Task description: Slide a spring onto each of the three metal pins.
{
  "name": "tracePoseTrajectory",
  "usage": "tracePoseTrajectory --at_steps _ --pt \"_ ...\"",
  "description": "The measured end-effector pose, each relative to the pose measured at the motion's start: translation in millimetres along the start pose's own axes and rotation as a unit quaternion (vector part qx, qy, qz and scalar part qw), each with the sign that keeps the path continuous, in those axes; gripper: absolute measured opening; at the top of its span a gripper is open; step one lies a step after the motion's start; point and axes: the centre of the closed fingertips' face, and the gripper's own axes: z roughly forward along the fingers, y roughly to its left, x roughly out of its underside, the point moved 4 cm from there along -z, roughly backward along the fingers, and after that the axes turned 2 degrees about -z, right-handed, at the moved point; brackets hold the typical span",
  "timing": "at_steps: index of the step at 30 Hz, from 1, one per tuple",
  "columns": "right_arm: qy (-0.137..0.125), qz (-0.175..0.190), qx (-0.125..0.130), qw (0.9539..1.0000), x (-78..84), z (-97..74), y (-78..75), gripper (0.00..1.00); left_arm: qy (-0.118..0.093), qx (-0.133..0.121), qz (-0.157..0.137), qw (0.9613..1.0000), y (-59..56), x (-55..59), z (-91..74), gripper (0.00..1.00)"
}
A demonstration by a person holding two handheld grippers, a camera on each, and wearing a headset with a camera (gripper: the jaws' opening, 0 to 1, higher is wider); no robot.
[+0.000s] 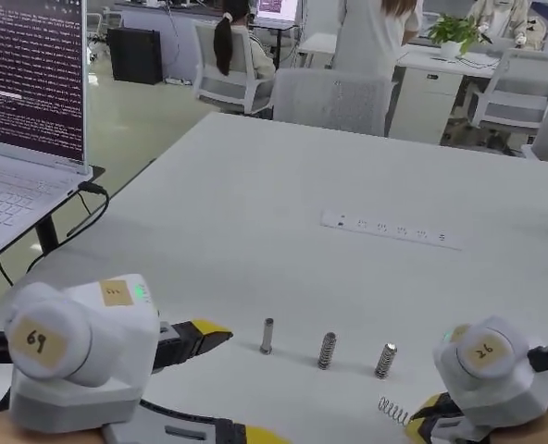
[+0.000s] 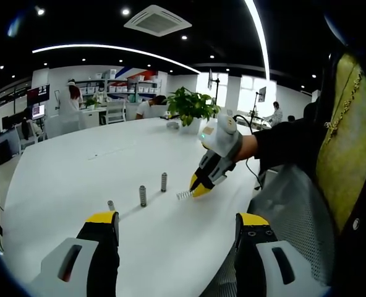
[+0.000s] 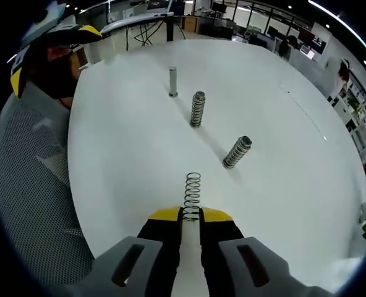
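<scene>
Three metal pins stand upright in a row close to the near edge of the white surface (image 1: pixel 255 185). The bare pin (image 1: pixel 267 336) at the left end of the row carries nothing. The middle pin (image 1: pixel 327 351) and the right-end pin (image 1: pixel 386 360) each wear a spring coiled around the shaft. The right hand-held gripper (image 3: pixel 191 215) sits toward the near right corner, its yellow-tipped jaws drawn narrow and pinching one end of the loose spring (image 3: pixel 192 193). The rest of that spring sticks out ahead of the jaws, low over the surface, just in front of the right-end pin and apart from it; whether the free end touches the surface cannot be told. The left hand-held gripper (image 2: pixel 177 224) is near the near left corner with its jaws spread wide and nothing between them, pointing along the row toward the bare pin, short of it. A white power strip (image 1: pixel 390 229) lies flat toward the middle of the surface, well apart from the pins. An open laptop (image 1: pixel 19 111) stands beyond the left edge.
</scene>
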Motion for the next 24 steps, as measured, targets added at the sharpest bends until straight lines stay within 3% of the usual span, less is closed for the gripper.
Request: tracePoseTrajectory --at_steps 10,15,24 --pt "-0.01 -0.033 -0.034 0.9988 -27.9 -25.1 16.3 0.08 0.002 0.012 0.016 0.9998 -3.7 -2.5 3.7 0.72" --pt "-0.017 -0.057 -0.049 0.997 -44.9 -36.0 26.9 0.08 0.014 0.027 0.048 0.9984 -3.4 -7.9 8.8 0.7" --pt "-0.02 -0.09 -0.071 0.9932 -66.8 -47.5 45.5 0.08 0.035 0.057 0.116 0.991 -3.7 -9.4 25.7 0.59"
